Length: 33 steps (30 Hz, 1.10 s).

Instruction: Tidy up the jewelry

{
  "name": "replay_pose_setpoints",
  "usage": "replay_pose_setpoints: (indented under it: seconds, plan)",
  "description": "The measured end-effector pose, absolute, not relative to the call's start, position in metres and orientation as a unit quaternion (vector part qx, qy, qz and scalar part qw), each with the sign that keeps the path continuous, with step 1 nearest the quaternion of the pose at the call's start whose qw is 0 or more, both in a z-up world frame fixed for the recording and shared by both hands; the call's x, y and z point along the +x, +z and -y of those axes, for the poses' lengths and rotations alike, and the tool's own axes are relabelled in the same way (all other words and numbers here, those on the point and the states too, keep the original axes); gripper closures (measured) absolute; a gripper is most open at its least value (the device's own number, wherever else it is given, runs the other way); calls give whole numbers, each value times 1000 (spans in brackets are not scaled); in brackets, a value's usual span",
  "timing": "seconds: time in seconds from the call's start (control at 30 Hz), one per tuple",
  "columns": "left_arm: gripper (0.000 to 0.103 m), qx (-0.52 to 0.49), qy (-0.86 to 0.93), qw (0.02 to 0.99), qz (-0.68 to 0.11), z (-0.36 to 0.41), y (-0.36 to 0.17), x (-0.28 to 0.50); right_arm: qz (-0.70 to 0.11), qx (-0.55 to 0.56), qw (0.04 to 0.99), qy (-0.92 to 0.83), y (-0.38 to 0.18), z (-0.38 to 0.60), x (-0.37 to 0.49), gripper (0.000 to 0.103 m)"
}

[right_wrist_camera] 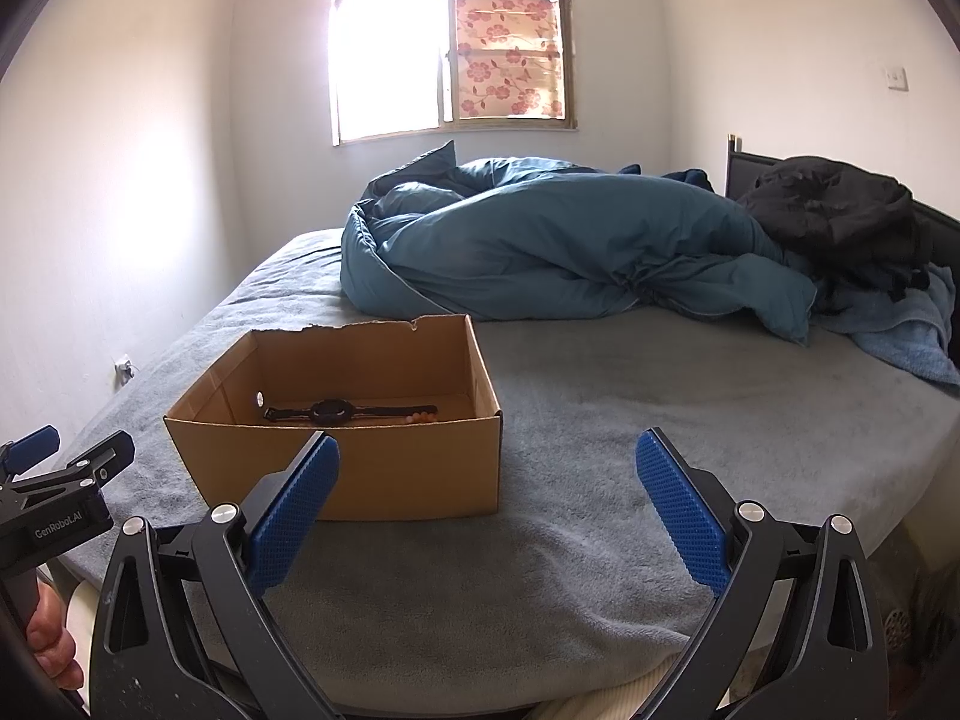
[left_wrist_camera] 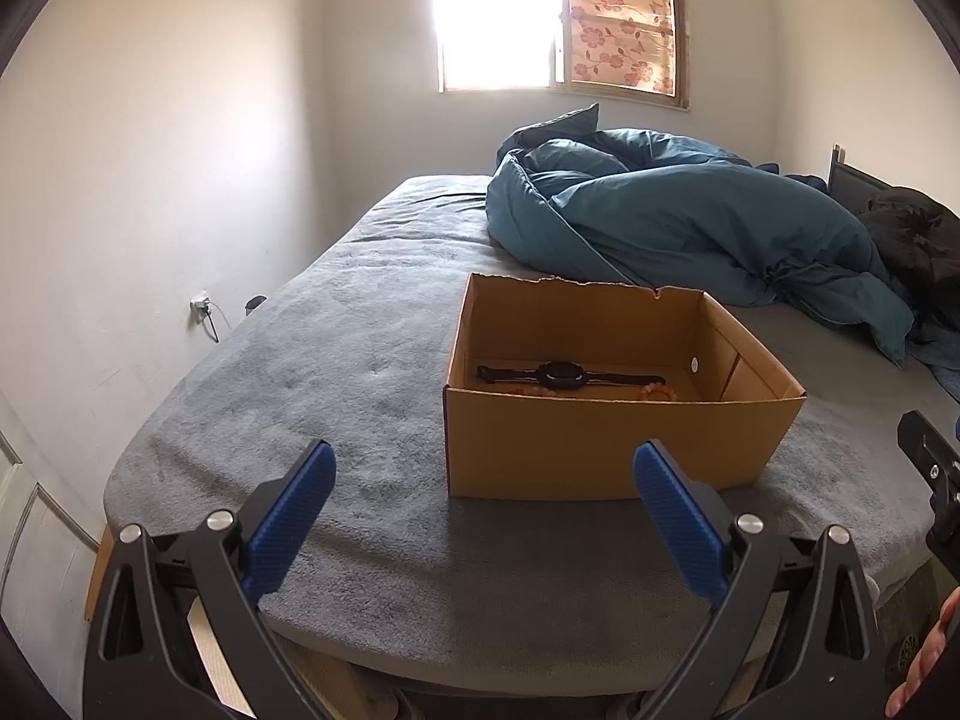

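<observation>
Both grippers hang wide open w/ nothing held: left gripper (left_wrist_camera: 483,483), right gripper (right_wrist_camera: 487,474). Cardboard box (left_wrist_camera: 600,447) on the bed (left_wrist_camera: 336,420) just ahead of them, black watch (left_wrist_camera: 561,375) and orange beads (left_wrist_camera: 657,390) lying inside.

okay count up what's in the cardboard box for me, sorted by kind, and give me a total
Black watch: 1
Orange bead bracelet: 1, only partly visible behind the front wall of the cardboard box
Total: 2 items that can be seen; the wall hides the near part of the floor, so more could lie there.
</observation>
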<state>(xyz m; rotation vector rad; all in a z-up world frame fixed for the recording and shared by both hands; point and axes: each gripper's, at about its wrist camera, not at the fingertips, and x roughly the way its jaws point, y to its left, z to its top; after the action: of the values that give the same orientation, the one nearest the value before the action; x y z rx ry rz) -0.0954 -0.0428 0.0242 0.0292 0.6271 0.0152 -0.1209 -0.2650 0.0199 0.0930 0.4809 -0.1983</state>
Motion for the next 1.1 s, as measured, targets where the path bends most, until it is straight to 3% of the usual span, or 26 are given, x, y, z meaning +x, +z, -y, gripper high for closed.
replay_pose_setpoints:
  seconds: [1.1]
  plan:
    - [6, 20, -9, 949, -313, 41, 21, -90, -239, 49, 965, -99, 21, 273, -119, 8]
